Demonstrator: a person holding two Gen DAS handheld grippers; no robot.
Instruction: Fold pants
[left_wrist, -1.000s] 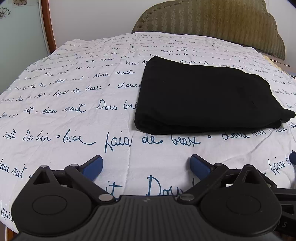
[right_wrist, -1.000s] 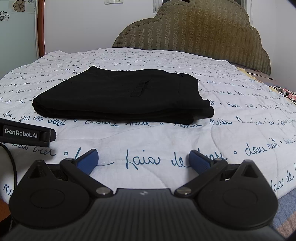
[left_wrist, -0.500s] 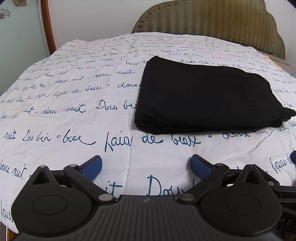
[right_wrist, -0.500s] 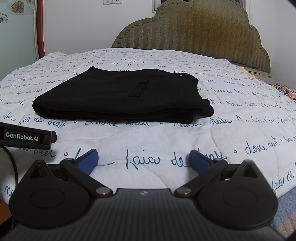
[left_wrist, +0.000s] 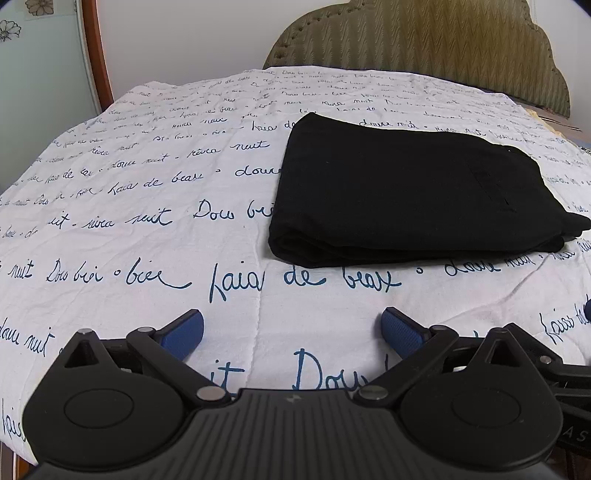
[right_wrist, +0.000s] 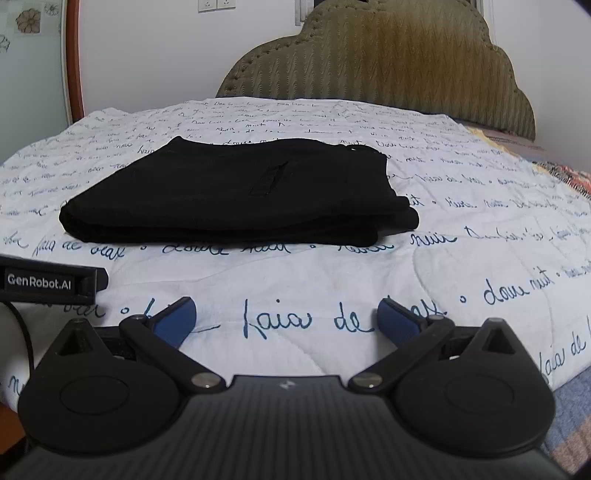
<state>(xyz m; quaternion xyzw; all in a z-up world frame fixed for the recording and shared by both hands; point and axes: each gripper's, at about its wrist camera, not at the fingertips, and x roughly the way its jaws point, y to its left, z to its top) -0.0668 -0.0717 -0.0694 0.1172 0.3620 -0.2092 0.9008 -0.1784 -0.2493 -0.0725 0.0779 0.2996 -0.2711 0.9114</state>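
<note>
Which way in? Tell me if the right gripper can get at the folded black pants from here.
Probably yes: the right gripper is open, and only bare printed bedspread lies between it and the pants' near edge.

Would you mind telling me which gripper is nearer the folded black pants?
Hard to call. Left gripper sits before the pants' left end; right gripper faces their middle; both open, clear of them.

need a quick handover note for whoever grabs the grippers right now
Left gripper: open, empty, over the bedspread, short of the pants.
Right gripper: open, empty, also short of them.
Pants: black, lying flat in a folded stack in the middle of the bed, headboard beyond.
Done: the pants look folded into a compact rectangle; the layers stick out unevenly at the right end.
Left: maybe tidy that end; otherwise nothing obvious.
</note>
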